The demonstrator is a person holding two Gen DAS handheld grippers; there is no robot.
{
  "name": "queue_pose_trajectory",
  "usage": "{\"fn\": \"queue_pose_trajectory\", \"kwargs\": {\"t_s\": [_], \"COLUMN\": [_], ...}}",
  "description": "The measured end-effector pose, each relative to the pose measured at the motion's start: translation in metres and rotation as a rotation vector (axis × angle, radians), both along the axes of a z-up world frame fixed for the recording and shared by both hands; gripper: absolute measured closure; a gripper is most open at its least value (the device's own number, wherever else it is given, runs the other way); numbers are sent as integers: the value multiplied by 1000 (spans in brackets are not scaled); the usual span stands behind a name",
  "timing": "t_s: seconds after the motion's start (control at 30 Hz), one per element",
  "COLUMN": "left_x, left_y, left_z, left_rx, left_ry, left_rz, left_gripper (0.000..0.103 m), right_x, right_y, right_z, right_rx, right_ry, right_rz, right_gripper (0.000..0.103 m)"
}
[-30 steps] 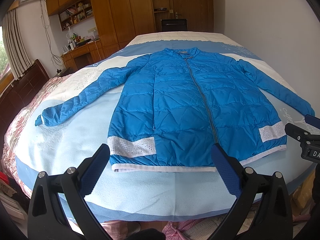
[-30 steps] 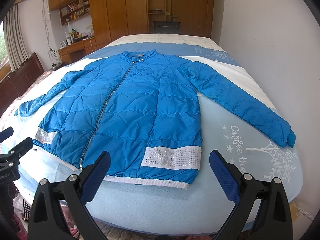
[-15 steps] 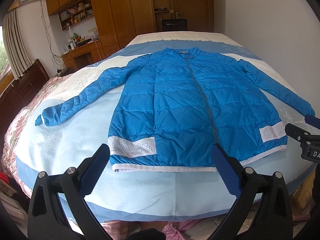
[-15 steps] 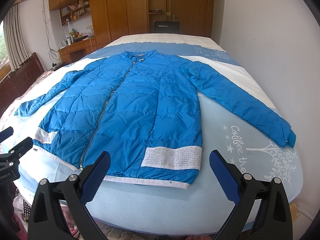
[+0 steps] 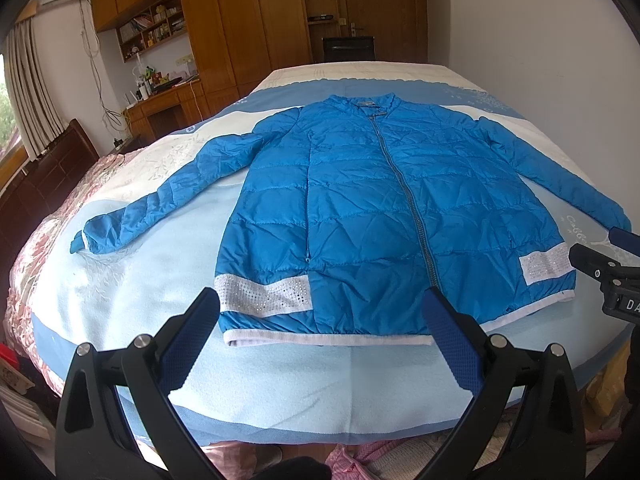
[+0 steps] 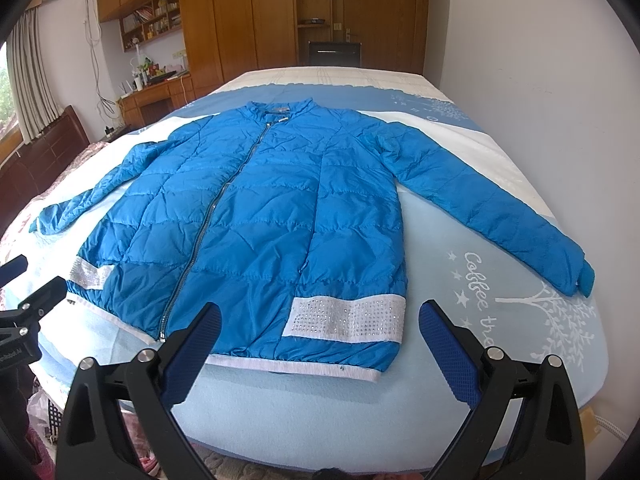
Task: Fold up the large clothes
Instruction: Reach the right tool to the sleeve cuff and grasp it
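Note:
A blue quilted jacket (image 5: 360, 208) lies flat and zipped on the bed, collar at the far end, both sleeves spread outward; it also shows in the right wrist view (image 6: 260, 224). Its hem has a white band and sparkly white patches (image 5: 264, 294). My left gripper (image 5: 320, 320) is open and empty, held just short of the hem's left half. My right gripper (image 6: 320, 328) is open and empty, just short of the hem's right half. The right gripper's tip shows at the left view's right edge (image 5: 600, 268).
The bed (image 5: 120, 280) carries a light blue blanket with white print (image 6: 500, 292). A white wall (image 6: 540, 60) runs along its right side. A wooden desk (image 5: 160, 100), wardrobes and a dark headboard (image 5: 52, 164) stand to the left. Bags and cloth lie on the floor below.

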State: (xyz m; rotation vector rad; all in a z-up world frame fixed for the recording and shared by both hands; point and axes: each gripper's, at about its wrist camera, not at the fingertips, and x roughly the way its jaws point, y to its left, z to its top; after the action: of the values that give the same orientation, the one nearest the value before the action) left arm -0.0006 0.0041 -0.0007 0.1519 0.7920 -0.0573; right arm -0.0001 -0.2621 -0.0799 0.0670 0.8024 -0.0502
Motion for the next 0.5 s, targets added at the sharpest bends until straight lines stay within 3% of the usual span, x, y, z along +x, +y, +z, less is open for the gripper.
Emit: {"fn": "queue_pose_trajectory", "kwargs": {"t_s": [0.23,0.5], "left_x": [11,43], "left_y": [-9,-49], "left_z": [1,6], "left_rx": [66,96], "left_ry": [-20,-26], "left_rz": [13,-104], "left_gripper": [3,3], "right_x": [13,32], "right_y": [-14,-76], "right_z": [-4,-2], "right_rx": [11,91], "right_ry": [-22,-34], "right_rz": [-33,-104], "right_gripper": [4,4]}}
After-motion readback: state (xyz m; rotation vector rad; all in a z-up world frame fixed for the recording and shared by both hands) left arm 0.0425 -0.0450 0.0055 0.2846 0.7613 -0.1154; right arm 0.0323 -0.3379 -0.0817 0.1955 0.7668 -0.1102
